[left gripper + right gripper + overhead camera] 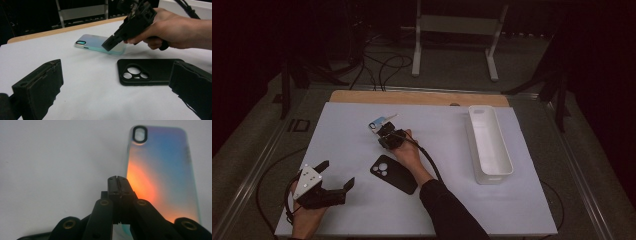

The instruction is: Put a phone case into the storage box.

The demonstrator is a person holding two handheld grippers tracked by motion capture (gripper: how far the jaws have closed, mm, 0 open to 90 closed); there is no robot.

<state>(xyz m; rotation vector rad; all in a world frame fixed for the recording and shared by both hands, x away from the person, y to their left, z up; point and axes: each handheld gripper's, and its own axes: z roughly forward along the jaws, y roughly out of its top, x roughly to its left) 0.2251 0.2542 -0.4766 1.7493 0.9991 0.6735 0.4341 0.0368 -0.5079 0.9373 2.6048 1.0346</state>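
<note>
High view, lower left: the left gripper rests on the white table, fingers spread with nothing between them. Just right of it, at centre, lies a black case, camera cut-outs up, flat on the table. Above it, at upper centre, the right gripper points down at an iridescent case, which lies flat near the table's far edge. In the right gripper view the fingers are pressed together, pinching nothing, at the case's left edge; contact cannot be told. Right of centre stands a white tray, well apart from both cases.
</note>
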